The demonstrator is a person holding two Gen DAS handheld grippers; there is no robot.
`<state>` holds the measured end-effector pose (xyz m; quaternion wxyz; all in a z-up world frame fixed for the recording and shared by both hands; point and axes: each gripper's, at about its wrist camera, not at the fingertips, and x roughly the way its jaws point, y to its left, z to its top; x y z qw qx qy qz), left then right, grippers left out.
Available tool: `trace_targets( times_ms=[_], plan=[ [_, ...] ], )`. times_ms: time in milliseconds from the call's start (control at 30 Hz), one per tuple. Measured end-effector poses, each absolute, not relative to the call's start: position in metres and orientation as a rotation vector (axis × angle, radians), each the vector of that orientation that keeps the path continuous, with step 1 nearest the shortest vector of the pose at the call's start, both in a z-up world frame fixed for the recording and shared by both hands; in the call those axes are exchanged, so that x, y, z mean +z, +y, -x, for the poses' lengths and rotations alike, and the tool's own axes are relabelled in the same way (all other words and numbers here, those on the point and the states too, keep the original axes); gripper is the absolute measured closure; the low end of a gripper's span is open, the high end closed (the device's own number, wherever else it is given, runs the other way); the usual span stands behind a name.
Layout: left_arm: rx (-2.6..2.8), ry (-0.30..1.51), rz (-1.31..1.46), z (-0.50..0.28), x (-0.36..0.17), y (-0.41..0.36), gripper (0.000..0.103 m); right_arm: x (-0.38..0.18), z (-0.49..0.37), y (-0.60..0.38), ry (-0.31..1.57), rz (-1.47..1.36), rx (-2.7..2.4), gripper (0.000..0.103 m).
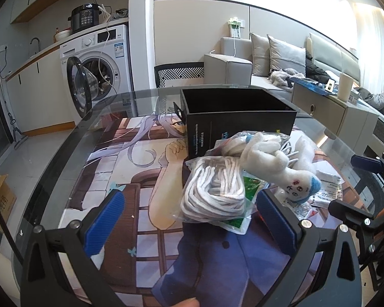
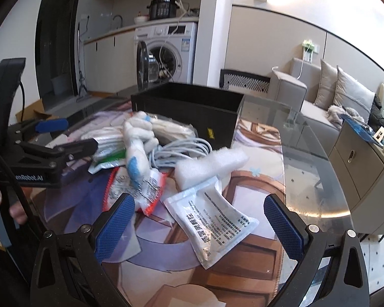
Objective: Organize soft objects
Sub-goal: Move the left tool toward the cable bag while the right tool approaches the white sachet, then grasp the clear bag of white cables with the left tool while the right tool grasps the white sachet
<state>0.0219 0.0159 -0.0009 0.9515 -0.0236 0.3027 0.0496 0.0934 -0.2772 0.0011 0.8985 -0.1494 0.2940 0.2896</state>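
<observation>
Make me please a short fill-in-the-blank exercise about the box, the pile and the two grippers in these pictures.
1. The black box behind the pile is open at the top, and no soft object shows ____ it.
2. The white plush toy lies on ____ of the pile.
3. The left gripper and the right gripper both have their jaws ____.
4. The door of the washing machine stands ____.

Missing words: inside; top; open; open

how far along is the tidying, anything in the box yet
Barely started, it seems. The black box shows only dark inside, as far as visible. Both tongs, left and right, are open and holding nothing. Still piled on the table in front of the box: the white plush toy, bagged rope, foam piece and printed pouch.
</observation>
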Motion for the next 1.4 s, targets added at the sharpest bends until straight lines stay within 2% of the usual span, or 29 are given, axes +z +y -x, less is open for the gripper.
trace_targets(
  times_ms=[733,867,1133,1333,1400],
  plan=[
    [0.013,0.699,0.069,-0.047,-0.008,0.019,0.000,-0.016,-0.135,-0.282,0.804,0.366,0.660,0.000],
    [-0.006,0.719,0.076,-0.051,-0.010,0.020,0.002,-0.020,-0.139,-0.277,0.822,0.380,0.686,0.000],
    [-0.041,0.765,0.101,-0.060,-0.015,0.023,0.013,-0.026,-0.147,-0.268,0.837,0.445,0.729,0.002],
    [-0.075,0.771,0.104,-0.062,-0.015,0.020,0.024,-0.029,-0.154,-0.265,0.848,0.453,0.776,0.016],
    [-0.085,0.769,0.112,-0.061,-0.015,0.020,0.033,-0.028,-0.152,-0.266,0.857,0.445,0.795,0.025]
  ],
)
